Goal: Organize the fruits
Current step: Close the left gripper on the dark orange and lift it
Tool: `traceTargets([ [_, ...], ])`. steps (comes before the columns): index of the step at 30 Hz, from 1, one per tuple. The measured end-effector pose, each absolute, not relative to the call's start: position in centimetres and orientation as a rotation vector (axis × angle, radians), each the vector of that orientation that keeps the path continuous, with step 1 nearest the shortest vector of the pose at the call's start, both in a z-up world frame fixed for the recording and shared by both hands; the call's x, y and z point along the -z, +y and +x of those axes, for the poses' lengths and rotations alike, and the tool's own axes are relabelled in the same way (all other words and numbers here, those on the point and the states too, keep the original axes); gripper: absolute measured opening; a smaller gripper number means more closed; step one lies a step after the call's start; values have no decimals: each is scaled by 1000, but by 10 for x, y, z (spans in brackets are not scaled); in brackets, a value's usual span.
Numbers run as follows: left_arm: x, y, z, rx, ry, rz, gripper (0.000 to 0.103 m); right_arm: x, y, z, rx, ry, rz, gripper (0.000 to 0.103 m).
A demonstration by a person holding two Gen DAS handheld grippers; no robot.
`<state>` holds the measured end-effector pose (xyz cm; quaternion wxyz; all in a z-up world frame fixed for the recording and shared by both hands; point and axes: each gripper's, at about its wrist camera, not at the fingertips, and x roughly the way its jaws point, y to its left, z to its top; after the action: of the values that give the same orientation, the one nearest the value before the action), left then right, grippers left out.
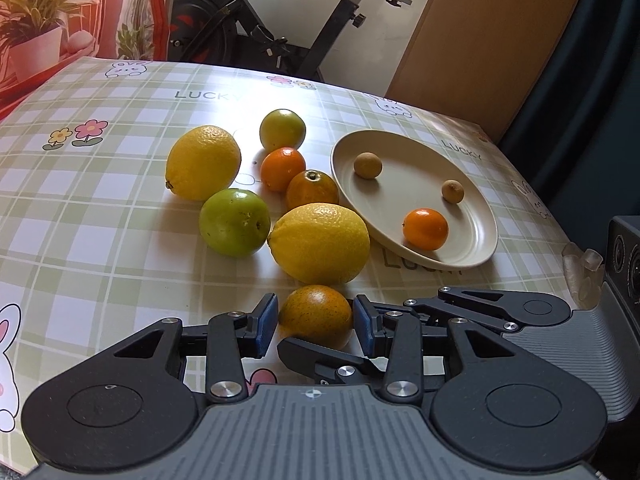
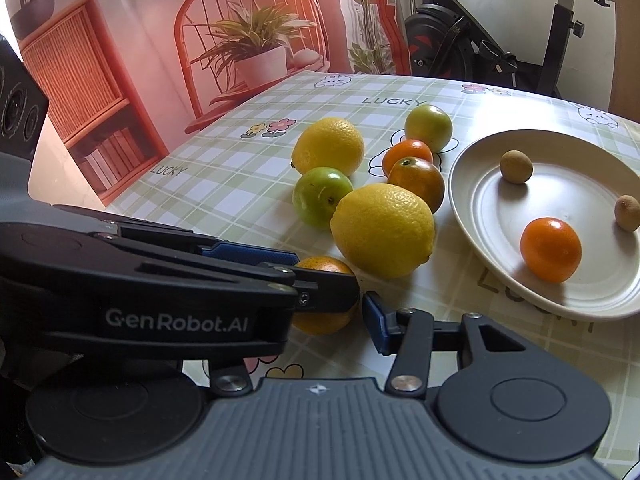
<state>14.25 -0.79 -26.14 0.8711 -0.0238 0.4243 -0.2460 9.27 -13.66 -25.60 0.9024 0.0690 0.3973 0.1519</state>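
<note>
A small speckled orange (image 1: 316, 312) lies on the checked tablecloth, and my left gripper (image 1: 315, 324) is shut on it, a blue pad against each side. My right gripper (image 2: 320, 322) reaches in from the right beside it. Its visible blue pad (image 2: 378, 322) stands clear of the orange (image 2: 324, 266), and its other finger is hidden behind the left gripper. Behind lie two lemons (image 1: 319, 243) (image 1: 203, 162), two green fruits (image 1: 235, 222) (image 1: 282, 130) and two oranges (image 1: 283, 169) (image 1: 312, 189). A cream plate (image 1: 420, 184) at the right holds an orange (image 1: 425, 229) and two small brown fruits (image 1: 368, 165) (image 1: 452, 191).
The fruit pile sits just left of the plate's rim (image 2: 460, 184). An exercise bike (image 1: 280, 20) stands past the table's far edge, a wooden panel (image 1: 480, 40) at the far right, and a printed backdrop (image 2: 240, 40) with a chair and plant at the left.
</note>
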Motion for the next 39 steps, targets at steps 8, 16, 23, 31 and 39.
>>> traceTargets([
  [8,260,-19,141,559,886,-61,43,252,-144,86,-278,813,162,46],
  [16,250,-44,134,619,854,-48,38,242,-166,77,-210,795,200,44],
  [23,247,-65,135,651,839,-16,39,234,-183,68,-158,757,226,42],
  [31,250,-56,138,641,860,-52,39,236,-188,66,-160,750,250,43],
  [39,259,-40,142,628,895,-113,39,241,-182,68,-186,767,244,51],
])
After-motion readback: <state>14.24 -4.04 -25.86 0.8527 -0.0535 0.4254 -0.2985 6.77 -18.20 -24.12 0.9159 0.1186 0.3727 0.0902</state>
